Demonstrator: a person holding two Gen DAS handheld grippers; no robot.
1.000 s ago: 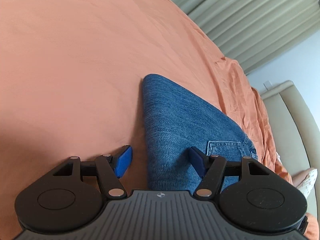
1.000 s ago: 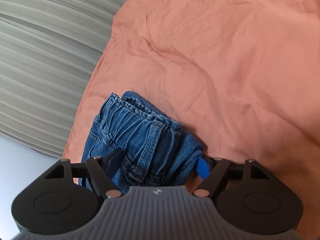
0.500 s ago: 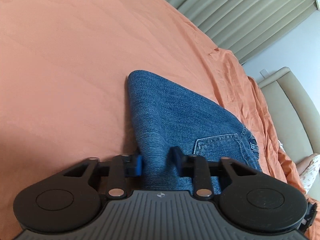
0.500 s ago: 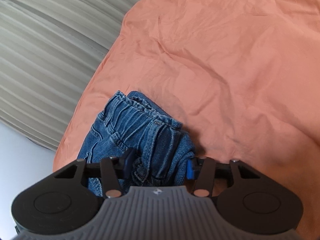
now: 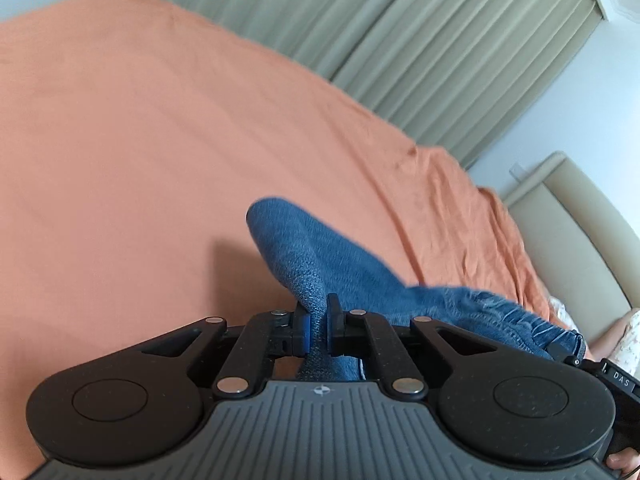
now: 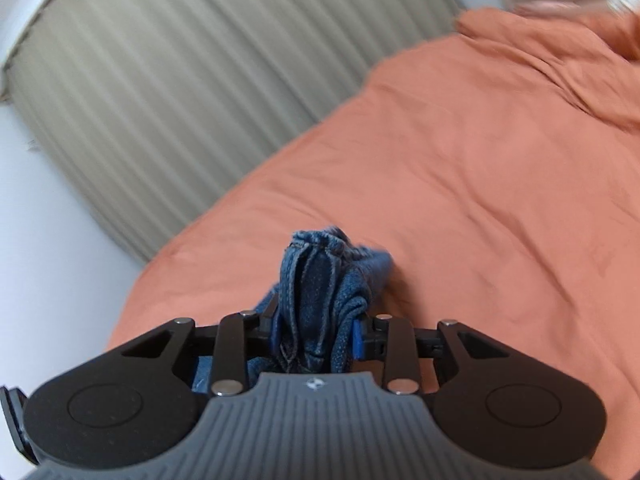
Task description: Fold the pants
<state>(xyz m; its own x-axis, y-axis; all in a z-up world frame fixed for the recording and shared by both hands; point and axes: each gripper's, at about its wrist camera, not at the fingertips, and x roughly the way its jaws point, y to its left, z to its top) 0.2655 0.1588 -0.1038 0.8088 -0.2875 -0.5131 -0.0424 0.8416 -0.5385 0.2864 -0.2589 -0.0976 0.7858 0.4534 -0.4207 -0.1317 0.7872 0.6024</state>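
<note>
The blue denim pants (image 5: pixel 328 264) hang lifted over the orange bedsheet (image 5: pixel 140 140). My left gripper (image 5: pixel 318 330) is shut on a thin folded edge of the pants, which stretch away to the right toward the other gripper. In the right wrist view the bunched waistband of the pants (image 6: pixel 320 288) stands up between the fingers. My right gripper (image 6: pixel 314 334) has its jaws still closing, with the pads pressing on this thick bundle of denim. The lower part of the pants is hidden behind both gripper bodies.
Beige pleated curtains (image 5: pixel 400 40) run behind the bed. A cream padded headboard (image 5: pixel 580 220) stands at the right of the left wrist view. The orange sheet (image 6: pixel 500 160) is rumpled toward the far right. A white wall (image 6: pixel 48 220) lies beyond the bed's left edge.
Both grippers closed onto the pants and rose off the bed. The denim, flat on the sheet before, is now lifted and bunched between the fingers.
</note>
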